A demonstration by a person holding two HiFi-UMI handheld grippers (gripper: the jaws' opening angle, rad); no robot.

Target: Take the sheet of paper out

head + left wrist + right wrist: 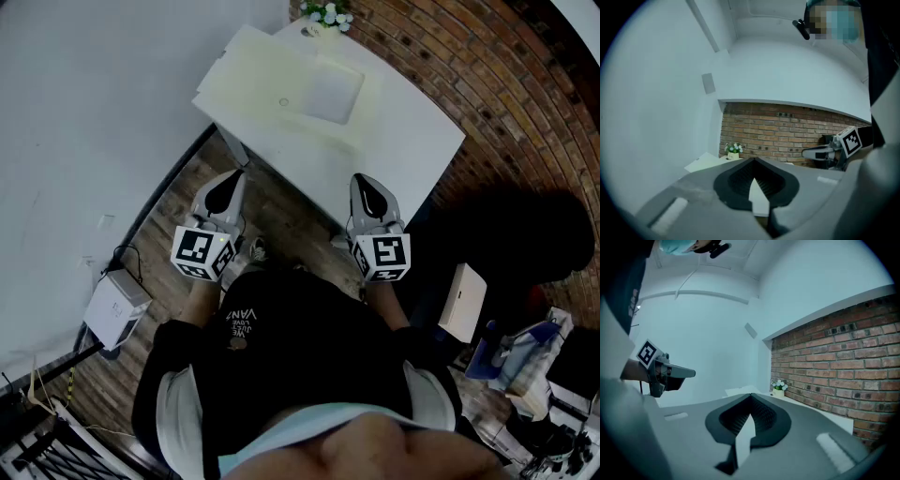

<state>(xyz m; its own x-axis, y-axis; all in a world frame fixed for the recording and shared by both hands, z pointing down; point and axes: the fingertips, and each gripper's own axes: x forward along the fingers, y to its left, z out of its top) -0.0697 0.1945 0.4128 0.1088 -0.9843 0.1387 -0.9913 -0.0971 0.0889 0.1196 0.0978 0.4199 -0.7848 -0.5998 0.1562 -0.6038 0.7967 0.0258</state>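
A pale cream folder point(267, 84) lies flat on the far left part of the white table point(403, 141), with a whiter sheet of paper point(330, 91) showing at its right side. Both grippers hover at the table's near edge, short of the folder. My left gripper point(232, 180) is shut with nothing in it, and so is my right gripper point(367, 184). In the left gripper view the jaws point(753, 160) meet, and the folder point(701, 162) shows beyond them. In the right gripper view the jaws point(751, 395) are also together, with the folder point(740, 391) far ahead.
A small pot of white flowers point(325, 15) stands at the table's far corner against the brick wall point(487, 66). On the wooden floor sit a white box point(114, 309) at the left and another white box point(463, 302) with clutter at the right.
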